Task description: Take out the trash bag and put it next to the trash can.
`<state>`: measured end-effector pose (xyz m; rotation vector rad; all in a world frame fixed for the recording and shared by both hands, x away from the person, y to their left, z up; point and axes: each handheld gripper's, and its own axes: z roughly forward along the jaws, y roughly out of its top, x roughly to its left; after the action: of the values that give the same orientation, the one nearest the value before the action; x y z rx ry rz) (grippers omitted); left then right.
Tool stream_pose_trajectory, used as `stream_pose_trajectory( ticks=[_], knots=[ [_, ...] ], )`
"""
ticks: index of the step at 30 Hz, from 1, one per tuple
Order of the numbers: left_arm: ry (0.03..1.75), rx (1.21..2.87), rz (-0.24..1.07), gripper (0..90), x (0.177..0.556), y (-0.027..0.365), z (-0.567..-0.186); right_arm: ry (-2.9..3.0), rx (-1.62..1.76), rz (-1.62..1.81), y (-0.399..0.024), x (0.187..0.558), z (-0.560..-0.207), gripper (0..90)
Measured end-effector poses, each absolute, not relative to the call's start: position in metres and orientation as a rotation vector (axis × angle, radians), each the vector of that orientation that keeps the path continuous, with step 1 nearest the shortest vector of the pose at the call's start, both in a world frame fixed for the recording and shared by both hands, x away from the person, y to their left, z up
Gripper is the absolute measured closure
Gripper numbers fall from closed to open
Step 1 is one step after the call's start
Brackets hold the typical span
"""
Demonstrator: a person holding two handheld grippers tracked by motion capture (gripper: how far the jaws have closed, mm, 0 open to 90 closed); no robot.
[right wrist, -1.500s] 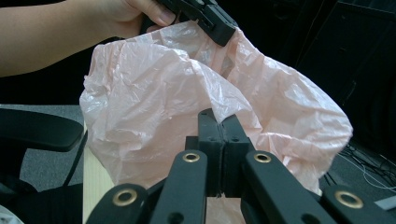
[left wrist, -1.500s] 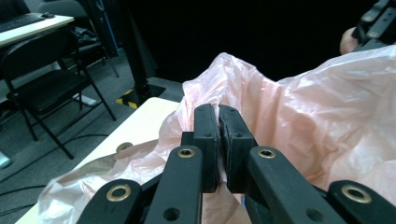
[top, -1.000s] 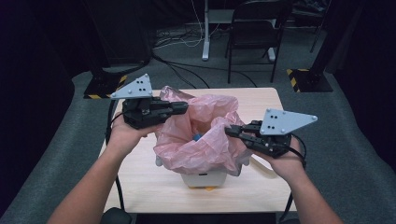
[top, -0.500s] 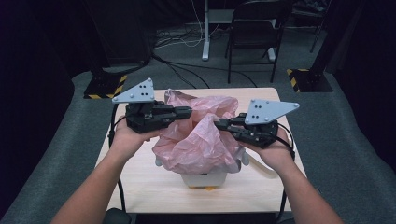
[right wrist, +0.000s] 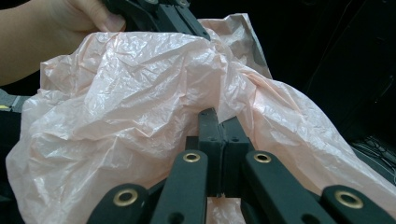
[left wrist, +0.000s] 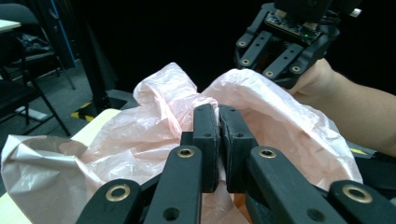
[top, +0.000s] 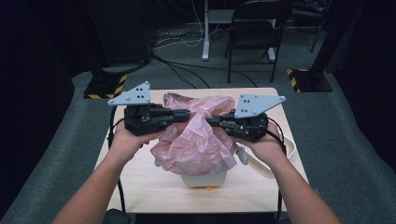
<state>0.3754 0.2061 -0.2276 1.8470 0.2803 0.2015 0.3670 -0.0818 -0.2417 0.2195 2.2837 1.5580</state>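
Observation:
A crumpled pink plastic bag (top: 198, 140) lines a small white bin (top: 205, 179) on the wooden table (top: 140, 186). My left gripper (top: 188, 113) reaches in from the left and is shut on the bag's rim; in the left gripper view the jaws (left wrist: 218, 114) pinch a fold of the pink film (left wrist: 140, 135). From the right, my right gripper (top: 211, 121) is shut on the opposite rim, its jaws (right wrist: 219, 122) clamped on the bag (right wrist: 116, 93). The two sets of tips nearly meet above the bin. The bin's inside is hidden by the gathered bag.
A white strap or cable (top: 290, 150) loops off the table's right side. Beyond the far edge stand a black chair (top: 257, 28), a desk leg (top: 205, 32) and floor cables. Yellow-black taped stand bases (top: 105, 86) sit on the grey carpet at both sides.
My right gripper has moved left and slightly up, toward the left gripper, drawing the bag's rim with it. The bag's mouth is now gathered together. The left gripper has barely shifted.

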Motion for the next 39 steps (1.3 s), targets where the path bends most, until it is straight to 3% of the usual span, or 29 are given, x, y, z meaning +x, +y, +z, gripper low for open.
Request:
stream_pose_trajectory(
  ticks=[6,16,22,27,39],
  knots=[
    [0.266,1.834,0.164,80.8,0.377,0.206,-0.234,2.297,0.212,1.544,-0.076,0.37,-0.243,89.6],
    [0.228,1.829,0.108,59.9,0.381,0.197,-0.239,2.319,0.191,1.499,-0.071,0.371,-0.246,89.7],
    [0.211,1.835,0.107,55.1,0.382,0.19,-0.239,2.343,0.153,1.466,-0.066,0.37,-0.245,89.7],
    [0.199,1.845,0.101,58.3,0.383,0.186,-0.24,2.362,0.127,1.442,-0.062,0.369,-0.245,89.7],
    [0.223,1.83,0.133,85.1,0.385,0.184,-0.242,2.381,0.133,1.43,-0.059,0.371,-0.248,89.4]
  ],
)
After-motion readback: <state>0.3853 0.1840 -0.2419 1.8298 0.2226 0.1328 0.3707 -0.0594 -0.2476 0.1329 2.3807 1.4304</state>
